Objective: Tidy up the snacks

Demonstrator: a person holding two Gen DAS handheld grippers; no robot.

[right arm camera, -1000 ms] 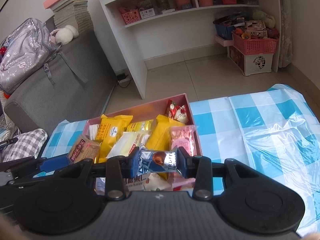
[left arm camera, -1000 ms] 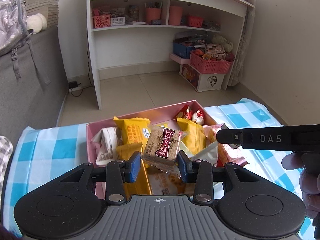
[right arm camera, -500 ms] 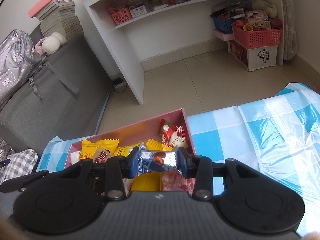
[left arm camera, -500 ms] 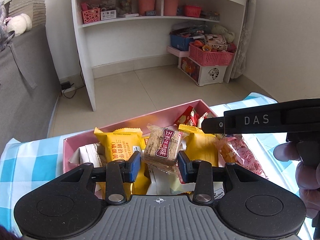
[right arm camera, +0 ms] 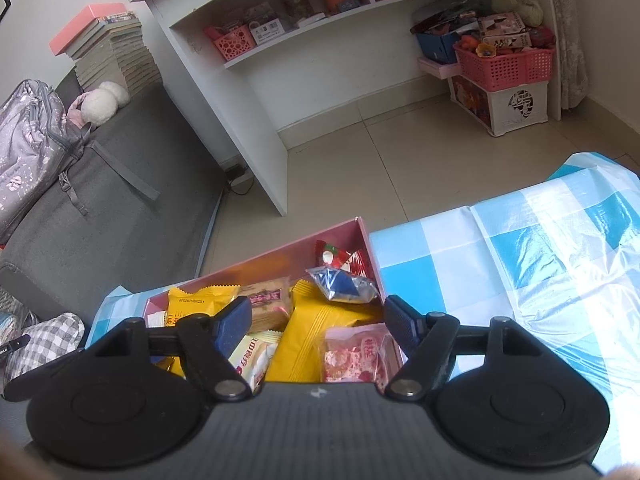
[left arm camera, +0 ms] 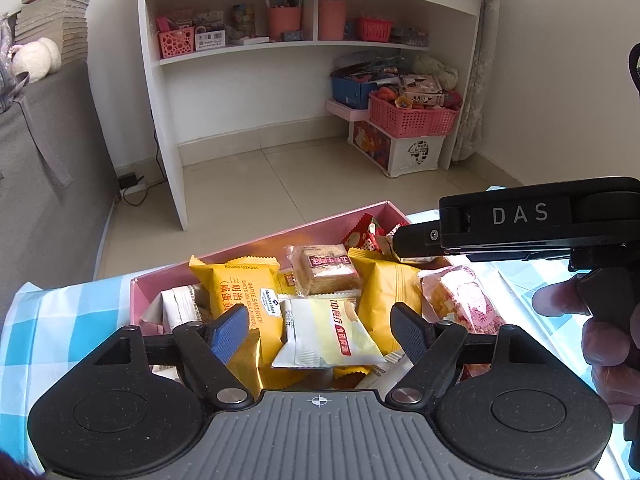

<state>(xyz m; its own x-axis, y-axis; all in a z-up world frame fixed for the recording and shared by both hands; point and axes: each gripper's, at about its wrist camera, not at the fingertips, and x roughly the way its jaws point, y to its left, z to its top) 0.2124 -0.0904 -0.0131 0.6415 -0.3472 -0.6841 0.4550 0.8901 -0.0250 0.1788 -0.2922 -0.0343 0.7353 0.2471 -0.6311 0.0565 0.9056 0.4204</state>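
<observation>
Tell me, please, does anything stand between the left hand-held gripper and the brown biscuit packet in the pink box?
Nothing visible does: the left hand-held gripper, jaws opening and empty, faces the brown biscuit packet lying uncovered atop other snacks in the pink box.

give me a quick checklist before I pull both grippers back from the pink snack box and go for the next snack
1. Left gripper let go: ok, jaws opening, pads touch nothing.
2. Brown biscuit pack landed inside the pink box: ok, it lies on the other packs.
3. Right gripper let go: ok, jaws opening, nothing between the pads.
4. Blue and silver candy in the box: ok, at the far right corner by the red wrapper.
5. Nothing hanging over the box wall: cannot tell, the pink pack sits against the right edge.
6. More snacks left on the checked cloth: cannot tell, none in view.
</observation>
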